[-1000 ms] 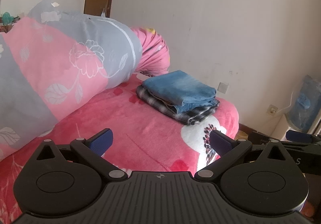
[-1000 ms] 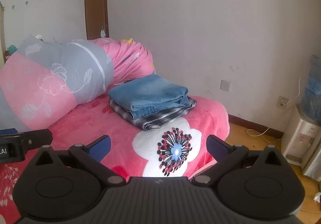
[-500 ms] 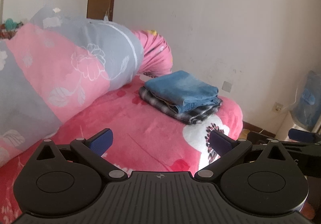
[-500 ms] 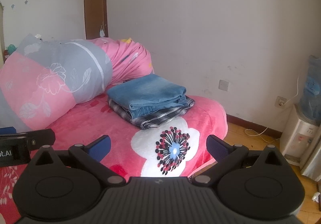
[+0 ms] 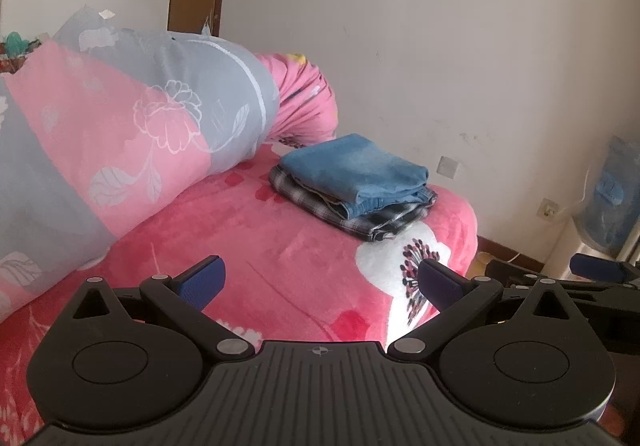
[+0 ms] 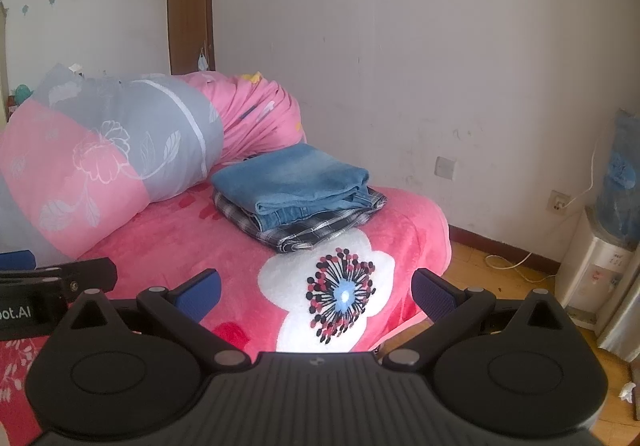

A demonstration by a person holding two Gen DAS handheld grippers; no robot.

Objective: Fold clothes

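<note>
**Both grippers empty, folded stack ahead on the bed.**
Your left gripper (image 5: 320, 280) and right gripper (image 6: 316, 288) hold their fingers spread wide, gripping nothing. The folded jeans (image 6: 292, 176) lie on the plaid garment (image 6: 320, 230), well ahead near the bed's (image 6: 192, 242) far corner, closer to your right gripper; open blanket lies between, with the rolled quilt (image 6: 100, 162) on the left.

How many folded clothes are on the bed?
2, in one stack on the blanket: jeans on top, a plaid garment beneath. More may be hidden between them.
</note>
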